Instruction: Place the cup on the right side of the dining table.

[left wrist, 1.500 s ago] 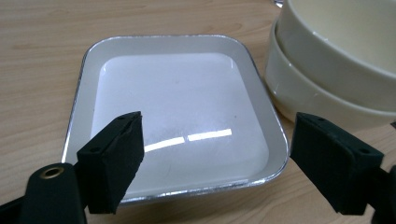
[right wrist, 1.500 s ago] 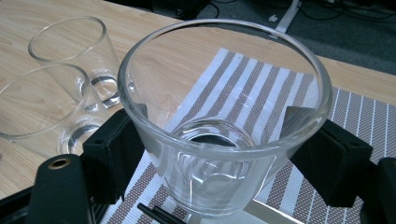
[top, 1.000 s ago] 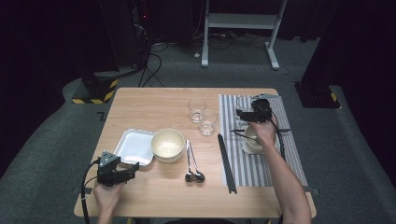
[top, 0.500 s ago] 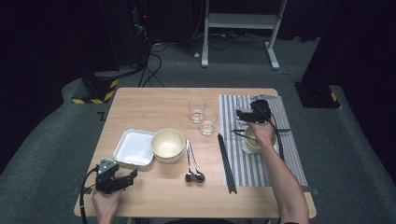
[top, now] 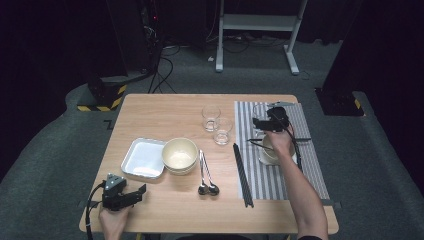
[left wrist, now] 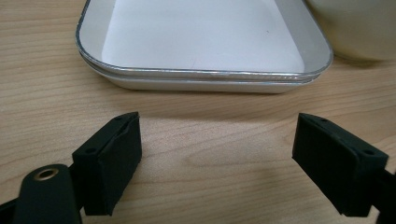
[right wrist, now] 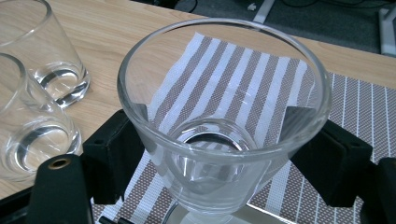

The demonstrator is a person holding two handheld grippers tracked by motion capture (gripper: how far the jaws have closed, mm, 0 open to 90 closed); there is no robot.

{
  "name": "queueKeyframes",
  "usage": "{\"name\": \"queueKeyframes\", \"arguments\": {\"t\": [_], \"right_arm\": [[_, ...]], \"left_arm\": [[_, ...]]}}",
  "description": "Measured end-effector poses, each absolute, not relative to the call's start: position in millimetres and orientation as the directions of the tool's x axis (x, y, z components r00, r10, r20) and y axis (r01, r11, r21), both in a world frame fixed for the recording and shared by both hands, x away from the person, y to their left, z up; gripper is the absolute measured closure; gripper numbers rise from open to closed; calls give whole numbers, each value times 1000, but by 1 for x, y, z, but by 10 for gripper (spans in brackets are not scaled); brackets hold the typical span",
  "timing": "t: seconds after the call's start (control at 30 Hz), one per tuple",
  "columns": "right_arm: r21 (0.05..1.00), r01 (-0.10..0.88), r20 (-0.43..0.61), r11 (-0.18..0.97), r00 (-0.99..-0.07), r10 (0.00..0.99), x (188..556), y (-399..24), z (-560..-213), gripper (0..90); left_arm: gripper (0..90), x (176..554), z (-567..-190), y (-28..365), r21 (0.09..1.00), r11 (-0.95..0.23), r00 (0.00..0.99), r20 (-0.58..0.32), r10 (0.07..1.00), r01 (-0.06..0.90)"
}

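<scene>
My right gripper (top: 258, 124) (right wrist: 224, 161) is shut on a clear glass (top: 260, 114) (right wrist: 224, 126); its black jaws press on the glass from both sides. It holds the glass upright over the far part of the striped mat (top: 312, 167) (right wrist: 355, 107). At the near left corner of the table, my left gripper (top: 136, 195) (left wrist: 217, 163) is open and holds nothing. Its jaws point at the white tray (top: 144, 158) (left wrist: 201, 42) and stand a short way off it.
A cream bowl (top: 180, 154) sits right of the tray, then two spoons (top: 205, 172) and black chopsticks (top: 242, 175) along the mat's left edge. Two more glasses (top: 211, 117) (top: 223, 131) stand on bare wood. A white cup (top: 272, 155) rests on the mat under the right hand.
My left gripper has drawn back from the tray toward the near table edge, still open. The right gripper and its glass have hardly moved.
</scene>
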State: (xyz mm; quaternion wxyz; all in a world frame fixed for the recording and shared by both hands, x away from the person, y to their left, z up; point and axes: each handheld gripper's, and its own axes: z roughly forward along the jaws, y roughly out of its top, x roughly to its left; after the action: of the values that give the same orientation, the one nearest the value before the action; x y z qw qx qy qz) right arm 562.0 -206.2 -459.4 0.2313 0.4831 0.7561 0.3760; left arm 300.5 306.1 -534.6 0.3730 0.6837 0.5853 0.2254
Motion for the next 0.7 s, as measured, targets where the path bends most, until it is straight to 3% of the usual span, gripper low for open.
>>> {"name": "queueKeyframes", "arguments": {"t": [0.7], "right_arm": [[776, 583, 23, 241, -407, 913, 571, -205, -469, 206]], "left_arm": [[169, 301, -535, 303, 770, -45, 200, -109, 974, 636]]}}
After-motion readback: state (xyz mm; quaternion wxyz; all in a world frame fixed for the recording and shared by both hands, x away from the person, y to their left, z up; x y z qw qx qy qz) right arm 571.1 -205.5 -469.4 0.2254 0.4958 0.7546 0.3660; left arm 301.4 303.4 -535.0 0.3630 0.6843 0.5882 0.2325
